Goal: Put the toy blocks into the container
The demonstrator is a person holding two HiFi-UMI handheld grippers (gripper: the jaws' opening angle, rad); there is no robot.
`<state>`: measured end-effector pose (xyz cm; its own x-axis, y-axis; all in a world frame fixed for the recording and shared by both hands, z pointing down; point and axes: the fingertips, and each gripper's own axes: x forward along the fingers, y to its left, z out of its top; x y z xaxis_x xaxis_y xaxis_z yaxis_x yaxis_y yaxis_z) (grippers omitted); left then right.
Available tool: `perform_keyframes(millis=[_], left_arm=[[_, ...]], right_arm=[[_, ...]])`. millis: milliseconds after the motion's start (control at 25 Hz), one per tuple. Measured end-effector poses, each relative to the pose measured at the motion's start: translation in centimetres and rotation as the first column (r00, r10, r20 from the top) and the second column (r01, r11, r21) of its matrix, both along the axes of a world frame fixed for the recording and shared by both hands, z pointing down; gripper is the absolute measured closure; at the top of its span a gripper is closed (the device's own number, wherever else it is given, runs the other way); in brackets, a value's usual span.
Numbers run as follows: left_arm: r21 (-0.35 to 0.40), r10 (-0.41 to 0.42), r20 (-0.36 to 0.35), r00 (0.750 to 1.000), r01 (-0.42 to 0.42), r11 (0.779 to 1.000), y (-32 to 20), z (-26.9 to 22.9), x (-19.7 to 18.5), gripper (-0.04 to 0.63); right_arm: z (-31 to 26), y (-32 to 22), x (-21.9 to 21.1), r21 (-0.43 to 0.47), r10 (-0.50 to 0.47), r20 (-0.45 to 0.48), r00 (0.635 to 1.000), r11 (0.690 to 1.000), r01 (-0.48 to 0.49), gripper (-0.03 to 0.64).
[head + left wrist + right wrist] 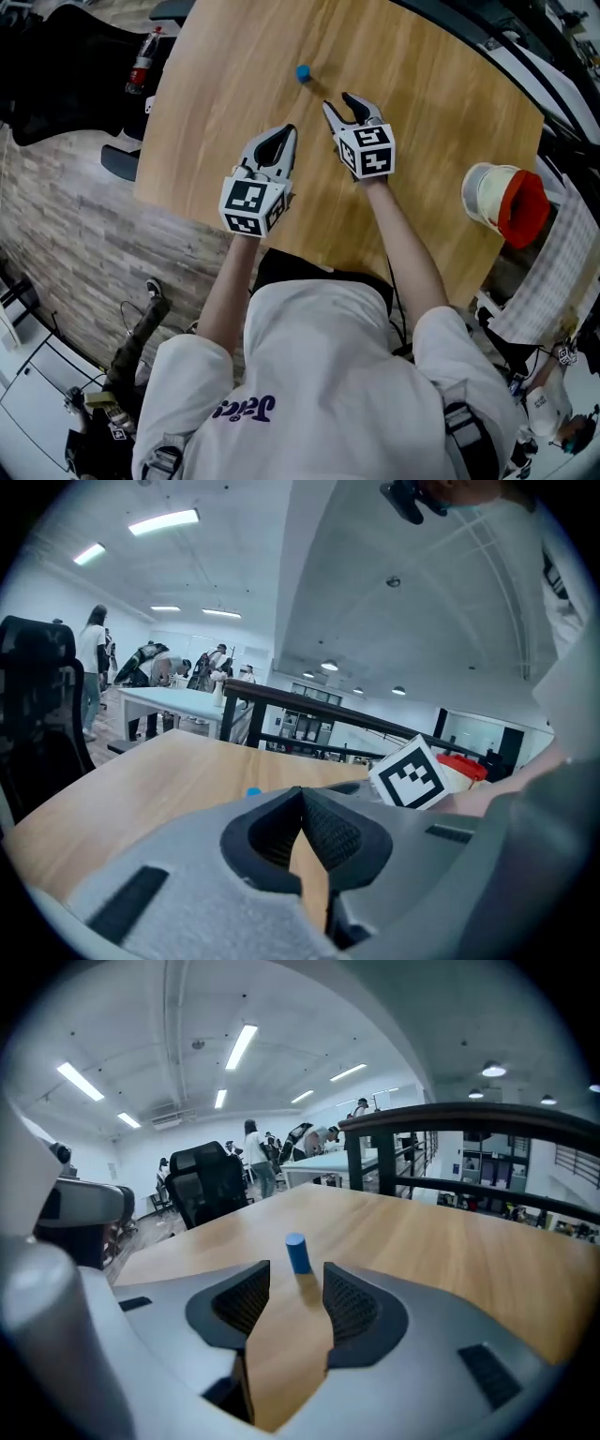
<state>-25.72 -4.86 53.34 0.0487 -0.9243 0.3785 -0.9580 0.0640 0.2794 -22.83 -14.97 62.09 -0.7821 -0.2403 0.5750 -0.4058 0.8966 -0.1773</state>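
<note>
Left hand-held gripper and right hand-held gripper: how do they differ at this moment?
The left hand-held gripper has its jaws shut together; the right hand-held gripper has them apart. The right one points at the upright blue block, just ahead of its jaws; the left one sits farther back from it. Both are empty, over the wooden table.

the left gripper [301, 795] points out over a wooden table [141, 789], its grey jaws closed tip to tip with nothing between them. just past the left jaw, a sliver of a blue toy block [253, 792] peeks over. ahead to the right sit a white marker cube [410, 772] and, beyond it, the red-topped container [463, 765]. off to the left stands a black office chair [37, 714]; far ahead, people [95, 658] gather by a white table [169, 701].
</note>
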Motion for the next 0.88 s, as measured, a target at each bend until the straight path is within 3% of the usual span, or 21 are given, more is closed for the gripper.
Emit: perform_keyframes(millis=[160, 400, 640, 880], left_arm=[[0.002, -0.051, -0.018, 0.999, 0.051, 0.999, 0.6, 0.3, -2.1, 0.589], [-0.003, -0.095, -0.023, 0.995, 0.095, 0.995, 1.3, 1.1, -4.0, 0.589], [-0.005, -0.102, -0.026, 0.994, 0.102, 0.995, 1.9, 1.3, -4.6, 0.589], [0.039, -0.016, -0.052, 0.999, 0.018, 0.999, 0.8, -0.3, -2.9, 0.589]], right_arm=[[2.1, 0.1, -5.9, 0.006, -0.031, -0.020, 0.999, 1.000, 0.031, 0.439], [5.1, -2.4, -9.5, -0.008, 0.034, -0.058, 0.998, 0.999, -0.035, 0.439], [5.3, -2.1, -9.5, -0.008, -0.002, -0.078, 0.997, 1.000, 0.001, 0.471], [-0.3, -1.0, -5.7, 0.035, -0.047, -0.065, 0.997, 0.998, 0.050, 0.472]])
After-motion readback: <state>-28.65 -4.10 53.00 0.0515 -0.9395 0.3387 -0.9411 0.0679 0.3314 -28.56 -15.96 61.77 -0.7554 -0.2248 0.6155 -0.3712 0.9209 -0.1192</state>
